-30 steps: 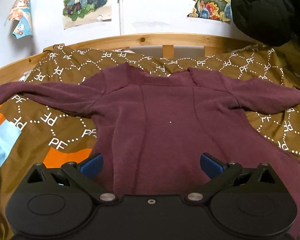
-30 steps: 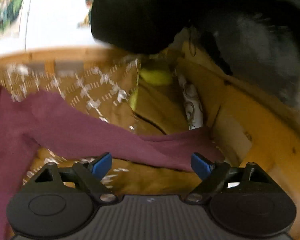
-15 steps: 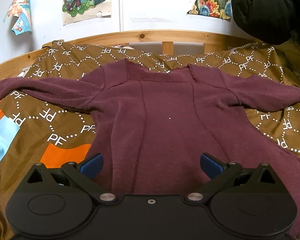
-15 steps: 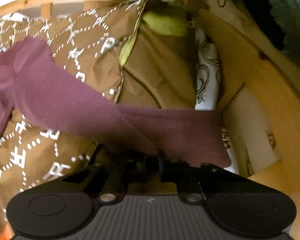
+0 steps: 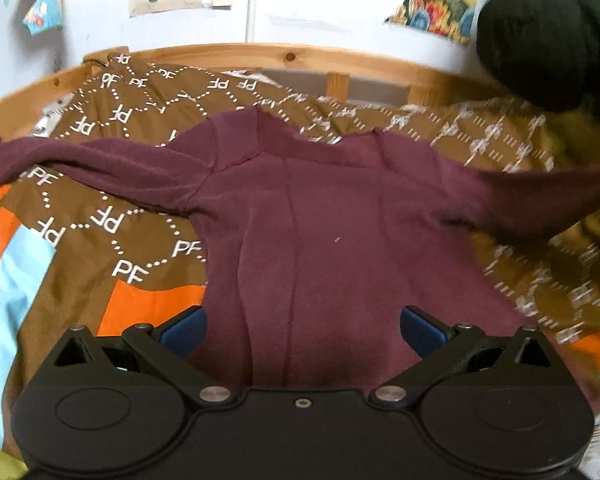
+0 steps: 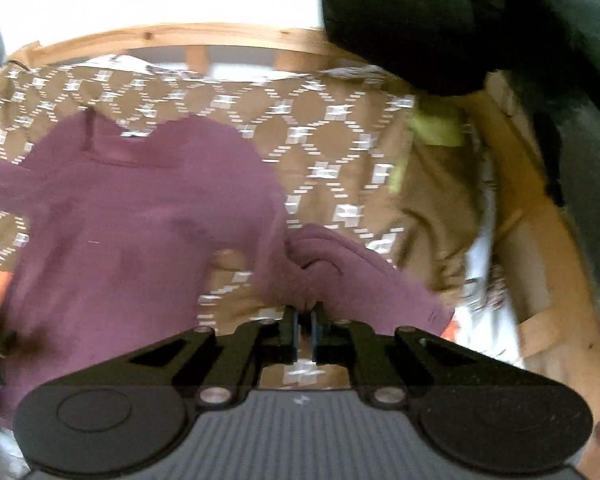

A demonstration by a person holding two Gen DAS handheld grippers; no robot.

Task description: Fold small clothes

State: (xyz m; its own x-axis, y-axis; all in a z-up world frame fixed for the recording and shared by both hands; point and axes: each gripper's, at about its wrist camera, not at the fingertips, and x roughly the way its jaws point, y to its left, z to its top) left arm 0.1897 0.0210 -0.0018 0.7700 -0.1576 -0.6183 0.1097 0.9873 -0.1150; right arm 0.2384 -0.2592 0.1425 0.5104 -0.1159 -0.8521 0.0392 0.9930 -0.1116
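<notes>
A maroon long-sleeved top (image 5: 332, 240) lies spread on a brown patterned bedspread (image 5: 112, 132), neck toward the headboard. My left gripper (image 5: 302, 328) hovers open over the hem, its blue pads wide apart with the cloth below them. In the right wrist view my right gripper (image 6: 304, 324) is shut on the top's right sleeve (image 6: 340, 272), which is lifted off the bed and bunched toward the body of the top (image 6: 132, 216). In the left wrist view that sleeve (image 5: 540, 196) stretches off the right edge.
A wooden headboard rail (image 5: 300, 54) runs behind the bed, with posters on the white wall (image 5: 320, 4). A black puffy garment (image 5: 552, 32) hangs at the upper right. A wooden side rail (image 6: 540, 220) and a yellow-green patch (image 6: 436, 124) lie to the right.
My right gripper closed on the right sleeve's end, then lifted and carried it leftward toward the top's body. The left gripper rose a little and stayed open.
</notes>
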